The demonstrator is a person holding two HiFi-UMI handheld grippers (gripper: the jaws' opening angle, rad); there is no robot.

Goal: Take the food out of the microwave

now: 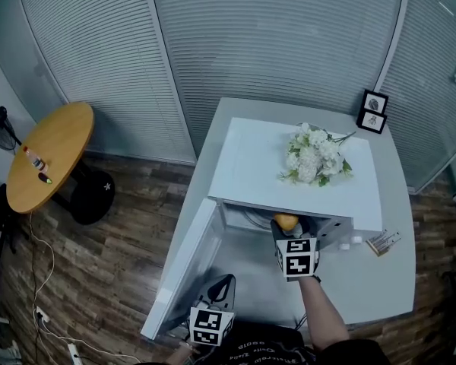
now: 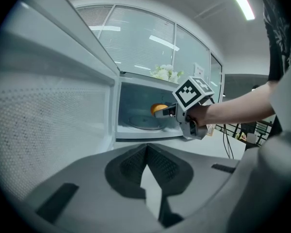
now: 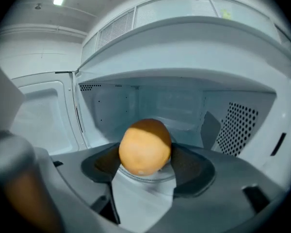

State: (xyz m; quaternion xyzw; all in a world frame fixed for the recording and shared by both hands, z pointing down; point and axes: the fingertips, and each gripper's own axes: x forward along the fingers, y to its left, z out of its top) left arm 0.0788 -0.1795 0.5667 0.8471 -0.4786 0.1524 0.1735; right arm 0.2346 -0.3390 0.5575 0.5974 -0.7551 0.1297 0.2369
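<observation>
The white microwave (image 1: pixel 251 158) stands on the pale tabletop (image 1: pixel 380 280) with its door (image 1: pixel 184 268) swung fully open to its left side. The right gripper (image 1: pixel 289 230) reaches into the front of the microwave's cavity, and its fingers pinch an orange (image 3: pixel 145 147) from both sides. The fruit is held just inside the opening, towards the right side of the cavity, above the glass turntable (image 2: pixel 140 124); whether it touches the glass cannot be told. The perforated right wall of the cavity shows beside it in the right gripper view.

The left gripper (image 2: pixel 146 148) hangs in front of the microwave, beside the lower edge of the open door, apart from the right gripper. Its fingers are pressed together at the tips with nothing between them.

On top of the microwave lies a bunch of white flowers (image 1: pixel 313 154). Behind the microwave, at the far right corner of the tabletop, stand two small picture frames (image 1: pixel 374 111). Well to the left of the microwave, on the wooden floor, is a round wooden table (image 1: pixel 49 154).
</observation>
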